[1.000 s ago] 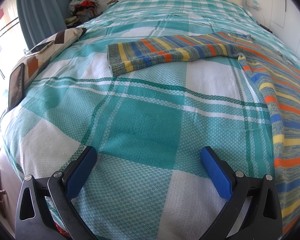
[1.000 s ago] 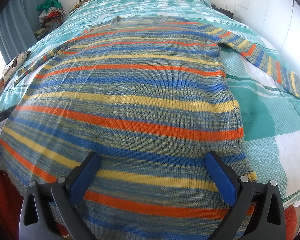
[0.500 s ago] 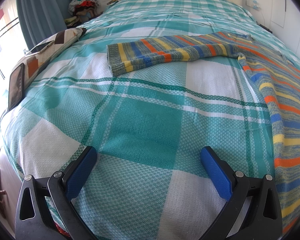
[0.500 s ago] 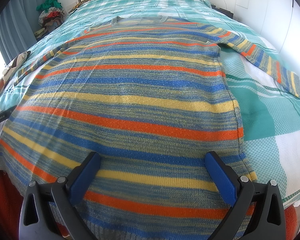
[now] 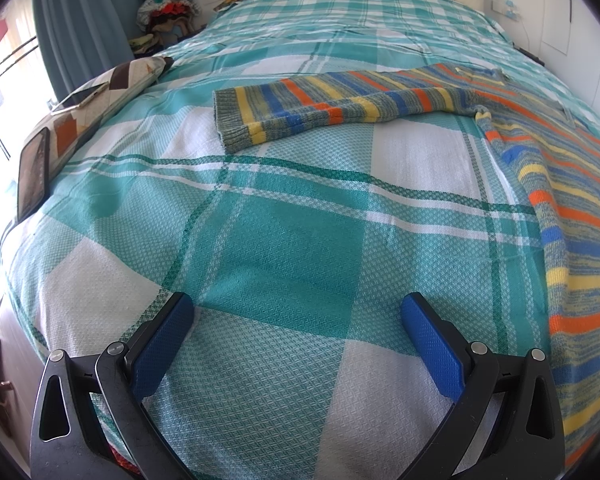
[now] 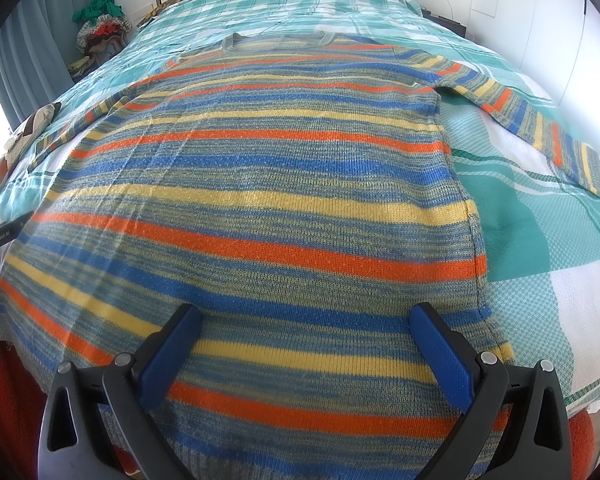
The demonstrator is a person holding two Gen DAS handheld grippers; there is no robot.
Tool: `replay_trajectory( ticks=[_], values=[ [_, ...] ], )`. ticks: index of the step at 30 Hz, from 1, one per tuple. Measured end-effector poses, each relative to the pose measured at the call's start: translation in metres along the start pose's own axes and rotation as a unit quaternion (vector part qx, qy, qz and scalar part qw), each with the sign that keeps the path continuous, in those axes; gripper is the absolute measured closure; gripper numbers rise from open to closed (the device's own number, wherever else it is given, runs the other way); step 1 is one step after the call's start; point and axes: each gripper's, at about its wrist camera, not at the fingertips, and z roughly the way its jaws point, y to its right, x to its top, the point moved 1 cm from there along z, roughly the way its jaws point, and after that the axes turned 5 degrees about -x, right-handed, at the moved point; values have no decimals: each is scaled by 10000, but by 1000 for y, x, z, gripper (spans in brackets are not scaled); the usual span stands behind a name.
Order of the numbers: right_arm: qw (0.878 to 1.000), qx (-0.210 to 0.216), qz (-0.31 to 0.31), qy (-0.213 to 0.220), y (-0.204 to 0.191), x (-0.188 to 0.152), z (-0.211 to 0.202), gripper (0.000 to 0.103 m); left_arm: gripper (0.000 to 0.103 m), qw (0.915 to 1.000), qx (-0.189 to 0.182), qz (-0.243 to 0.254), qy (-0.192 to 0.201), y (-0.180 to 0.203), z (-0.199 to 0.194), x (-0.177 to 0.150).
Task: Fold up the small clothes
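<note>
The only legible text is "GenRobot.AI", white on a black device edge point(image 6: 5, 233) at nine o'clock in the right wrist view.

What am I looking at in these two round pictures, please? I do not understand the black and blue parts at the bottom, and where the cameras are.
No robot arm is here: a person holds one two-finger gripper in each hand. Each gripper carries a wide-angle camera looking forward along its fingers, hence the round, bent pictures. The blue and black parts are those fingers. The left gripper is open above the checked bedspread, holding nothing. The right gripper is open above the striped sweater, which lies flat on the bed with its sleeves spread out; the left view shows one sleeve. A patterned cushion with two phones lies at the bed's edge.
</note>
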Motion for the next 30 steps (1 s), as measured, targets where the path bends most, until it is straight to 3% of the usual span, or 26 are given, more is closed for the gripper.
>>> replay_trajectory(
  ticks=[24, 27, 30],
  values=[
    [10000, 16, 22, -52, 3, 5, -2, 0, 1, 10000, -1, 4, -6, 1, 0, 0],
    [9994, 253, 84, -221, 11, 17, -11, 2, 1, 10000, 4, 11, -3, 0, -1, 2],
    [9978, 597, 281, -52, 40, 35, -30, 7, 0, 10000, 15, 21, 0, 0, -1, 3]
  ],
)
